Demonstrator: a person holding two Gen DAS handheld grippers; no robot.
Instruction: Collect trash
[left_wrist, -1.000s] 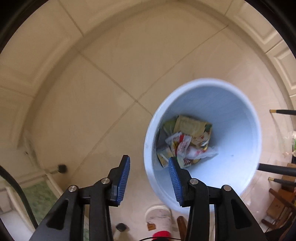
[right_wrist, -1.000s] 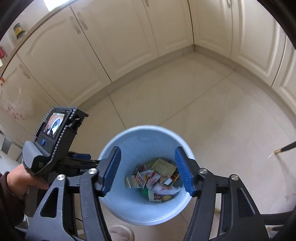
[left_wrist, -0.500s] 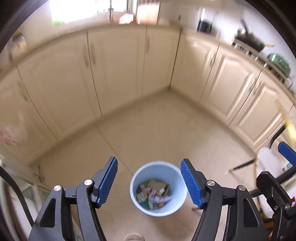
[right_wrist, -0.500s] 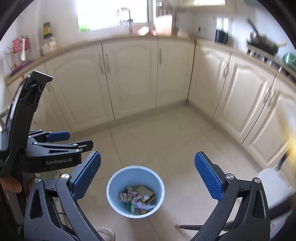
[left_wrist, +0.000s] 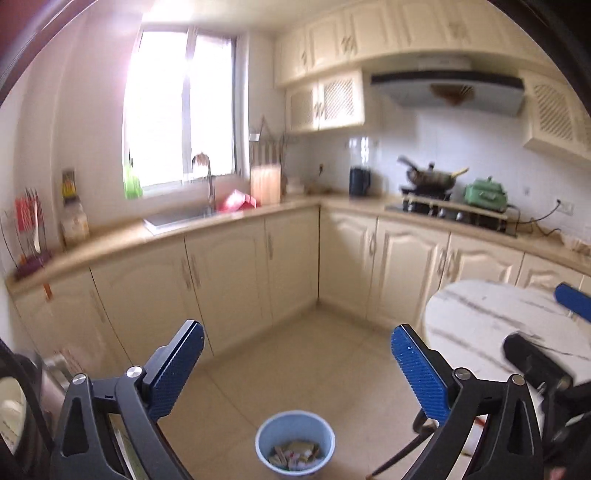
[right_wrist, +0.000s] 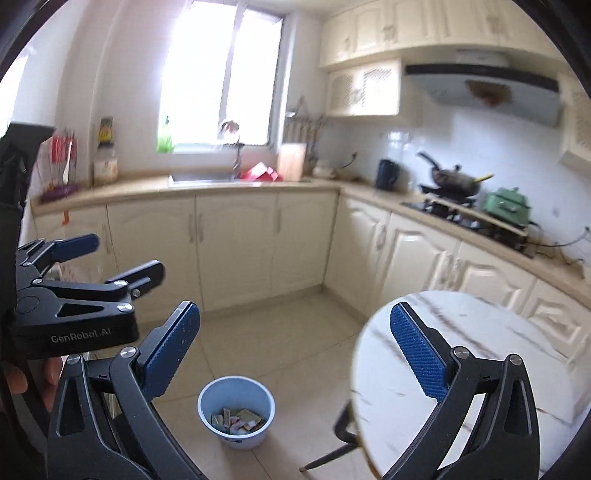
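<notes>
High above the floor, the left gripper (left_wrist: 297, 362) has just been opening and stands spread wide with nothing between its pads; the right gripper (right_wrist: 295, 336) is also wide apart and empty. Far below both, the blue bin (right_wrist: 236, 413) holds wrappers (right_wrist: 238, 421).

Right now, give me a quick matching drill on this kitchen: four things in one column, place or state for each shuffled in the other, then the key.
Things
1. blue bin
2. wok
3. round marble table
4. right gripper

Places or states
A. on the stove burner
B. on the floor, wrappers inside
C. jaws wide open, nothing between them
D. at lower right, top bare as far as it shows

Pairs: 1-B, 2-A, 3-D, 4-C
</notes>
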